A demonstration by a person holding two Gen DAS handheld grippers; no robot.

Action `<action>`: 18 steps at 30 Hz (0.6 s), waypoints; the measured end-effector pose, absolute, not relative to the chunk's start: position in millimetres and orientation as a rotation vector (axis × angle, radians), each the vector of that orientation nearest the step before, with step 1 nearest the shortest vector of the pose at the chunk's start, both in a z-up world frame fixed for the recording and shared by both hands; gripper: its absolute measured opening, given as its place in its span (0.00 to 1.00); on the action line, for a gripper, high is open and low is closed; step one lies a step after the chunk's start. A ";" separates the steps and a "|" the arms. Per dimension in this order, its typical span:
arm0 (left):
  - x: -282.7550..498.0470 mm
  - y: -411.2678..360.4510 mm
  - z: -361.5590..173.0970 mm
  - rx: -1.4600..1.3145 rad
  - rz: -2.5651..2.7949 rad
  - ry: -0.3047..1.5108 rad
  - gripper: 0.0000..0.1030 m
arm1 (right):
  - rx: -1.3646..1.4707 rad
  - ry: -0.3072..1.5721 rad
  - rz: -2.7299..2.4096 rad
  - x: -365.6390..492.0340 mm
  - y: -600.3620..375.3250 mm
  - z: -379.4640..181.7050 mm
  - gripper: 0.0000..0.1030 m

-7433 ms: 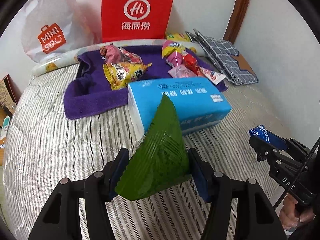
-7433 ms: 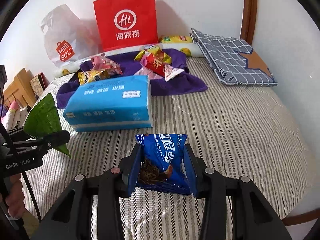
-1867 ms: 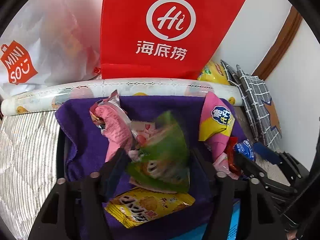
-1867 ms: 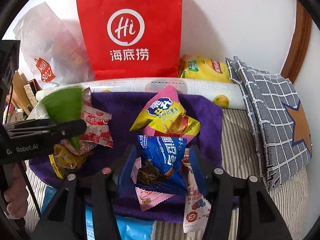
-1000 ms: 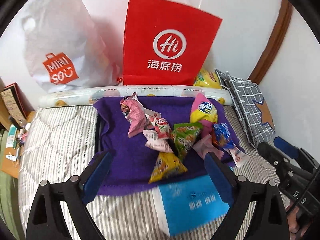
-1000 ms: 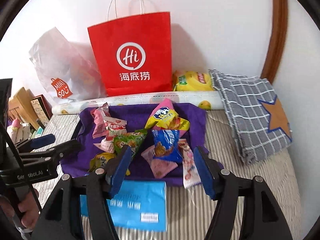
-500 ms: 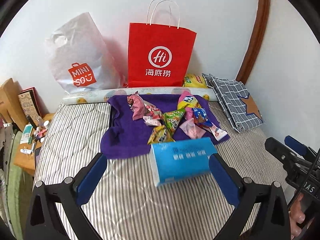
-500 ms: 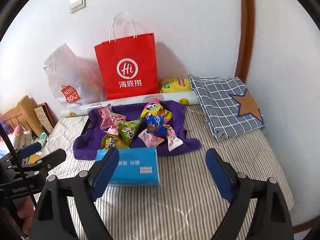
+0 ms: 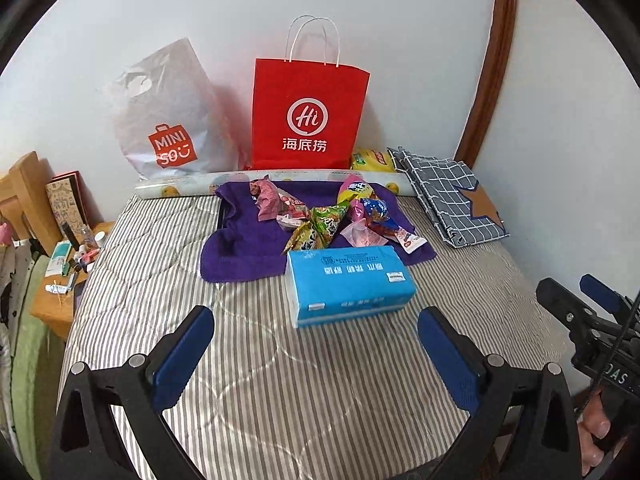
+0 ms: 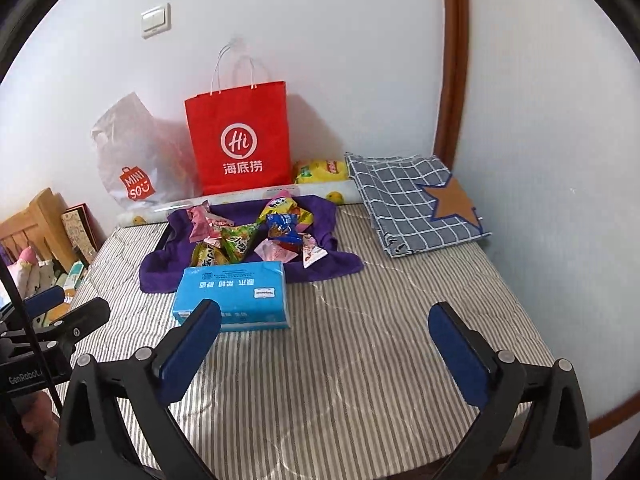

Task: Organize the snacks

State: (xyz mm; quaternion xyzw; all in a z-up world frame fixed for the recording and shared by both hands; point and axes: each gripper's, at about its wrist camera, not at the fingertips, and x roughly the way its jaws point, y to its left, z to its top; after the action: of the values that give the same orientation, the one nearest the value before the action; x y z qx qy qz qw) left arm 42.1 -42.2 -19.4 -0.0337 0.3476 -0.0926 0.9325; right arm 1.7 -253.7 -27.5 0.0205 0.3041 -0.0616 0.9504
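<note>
The left tongs (image 9: 316,344) stand spread as wide as they go, with nothing between the blue pads (image 9: 182,356) — only striped bedding shows in the gap. The right tongs (image 10: 325,344) have just been opening and are likewise wide and empty.

The snacks (image 9: 332,220) lie in a loose heap on a purple towel (image 9: 240,248) at the far side of the bed (image 9: 280,380), well apart from both tongs. Among them are a green triangular packet (image 9: 326,222), a pink packet (image 9: 266,198), a blue cookie packet (image 10: 282,226) and a yellow-and-pink bag (image 9: 354,190); their print is too small to read. Just in front of the towel, touching its near edge, sits a blue tissue pack (image 9: 348,284) with white Chinese lettering seen upside down.

Against the wall stands a red paper bag (image 9: 308,120) with a white "Hi" in a circle and the characters 海底捞 beneath. Beside it leans a white plastic bag (image 9: 164,120) with an orange "MINI SO" shopping-bag logo. A yellow packet (image 10: 320,172) lies behind a printed roll (image 9: 180,190), and a checked grey cloth with a brown star (image 10: 416,204) lies beside the towel.

In the right wrist view the other tool's body reads "GenRobot" (image 10: 24,378); a wall switch (image 10: 156,20) sits above.
</note>
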 end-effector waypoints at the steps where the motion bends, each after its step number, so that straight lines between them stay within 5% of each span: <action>1: 40.2 -42.6 -20.1 -0.071 -0.192 0.710 1.00 | 0.043 0.616 -0.121 -2.3 -254.2 -27.6 0.99; 18: 23.2 -42.7 -15.4 -0.054 -0.176 0.685 1.00 | 0.020 0.579 -0.104 -22.2 -249.0 -22.6 0.99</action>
State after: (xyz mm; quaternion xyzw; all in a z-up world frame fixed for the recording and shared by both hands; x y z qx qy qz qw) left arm 23.2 -42.7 -15.4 -0.0263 0.3355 -0.0860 0.9377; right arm -22.2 -249.0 -22.6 0.0100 0.2852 -0.0513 0.9570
